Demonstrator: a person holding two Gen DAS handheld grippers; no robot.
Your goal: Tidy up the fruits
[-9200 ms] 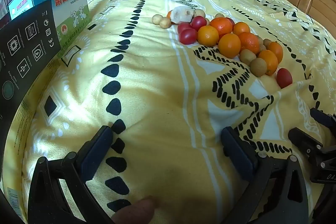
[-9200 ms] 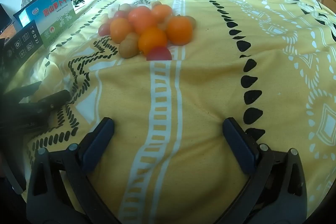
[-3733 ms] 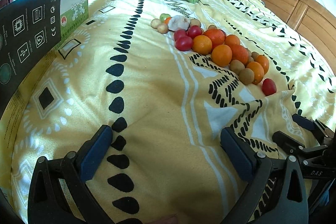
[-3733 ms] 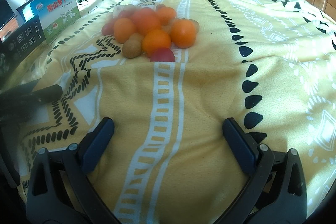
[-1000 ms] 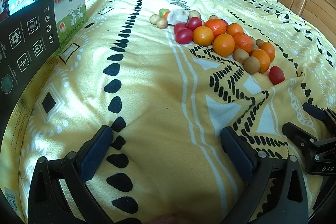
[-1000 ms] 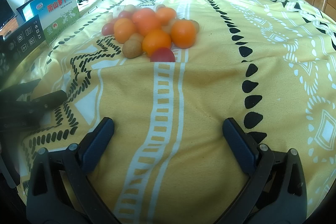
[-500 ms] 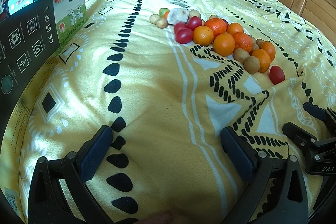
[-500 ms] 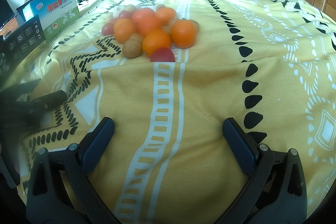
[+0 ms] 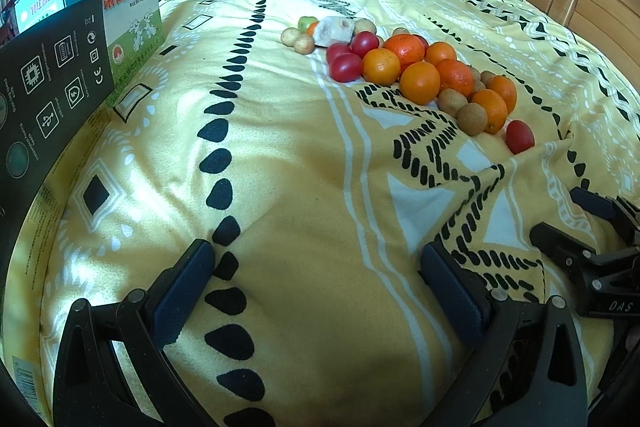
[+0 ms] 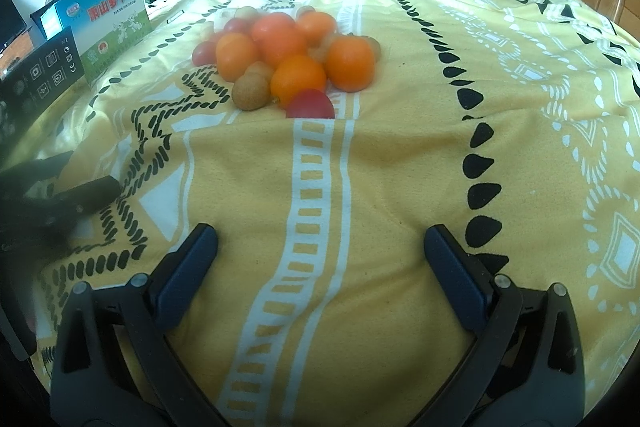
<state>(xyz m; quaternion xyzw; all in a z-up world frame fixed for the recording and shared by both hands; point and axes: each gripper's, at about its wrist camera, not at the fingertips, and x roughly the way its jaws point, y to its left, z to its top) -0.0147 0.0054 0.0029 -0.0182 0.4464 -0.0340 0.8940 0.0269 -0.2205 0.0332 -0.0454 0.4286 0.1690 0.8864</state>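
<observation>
On the yellow patterned bedspread [image 9: 280, 147], sorting seems unstarted: left gripper [image 9: 316, 275] and right gripper [image 10: 320, 259] (both gaping, empty) must reach the round red tomato [image 10: 310, 105] nearest.

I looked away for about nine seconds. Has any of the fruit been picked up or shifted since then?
No. The fruit pile lies as before, the red tomato still nearest. The left gripper and right gripper stay open and empty; only the views drifted slightly.

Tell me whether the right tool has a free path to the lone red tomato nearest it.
Probably yes: the right tool is open, and only bare yellow blanket lies before the red tomato.
</observation>
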